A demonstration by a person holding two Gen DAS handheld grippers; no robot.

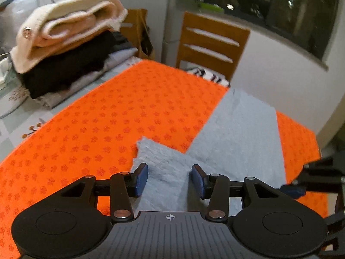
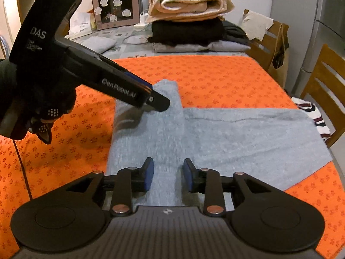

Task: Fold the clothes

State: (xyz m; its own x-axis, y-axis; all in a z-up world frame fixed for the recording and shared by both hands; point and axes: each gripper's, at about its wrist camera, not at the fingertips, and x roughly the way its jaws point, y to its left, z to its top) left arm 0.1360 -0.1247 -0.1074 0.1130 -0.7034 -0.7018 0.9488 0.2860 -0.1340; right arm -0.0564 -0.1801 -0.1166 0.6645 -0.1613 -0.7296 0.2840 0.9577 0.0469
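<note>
A grey-blue fuzzy garment [image 2: 226,133] lies flat on the orange flower-print mat [image 2: 215,79], with one narrow part folded up and over toward the far side [image 2: 170,99]. My right gripper [image 2: 168,174] hovers open low over the garment's near edge, and its blue pads stand apart with a strip of cloth showing between them, not pinched. My left gripper [image 1: 169,179] is also open, over the garment's left end [image 1: 163,155], pads clear of the cloth. The right wrist view shows that left gripper [image 2: 160,104] from the side, held by a gloved hand [image 2: 43,112].
A stack of folded clothes [image 2: 189,21], cream on black on grey, sits at the table's far side. Wooden chairs [image 1: 211,43] stand by the table edge, one with a striped cloth [image 2: 314,116] on its seat. A paper bag [image 2: 278,60] and a pink box [image 2: 114,4] stand behind.
</note>
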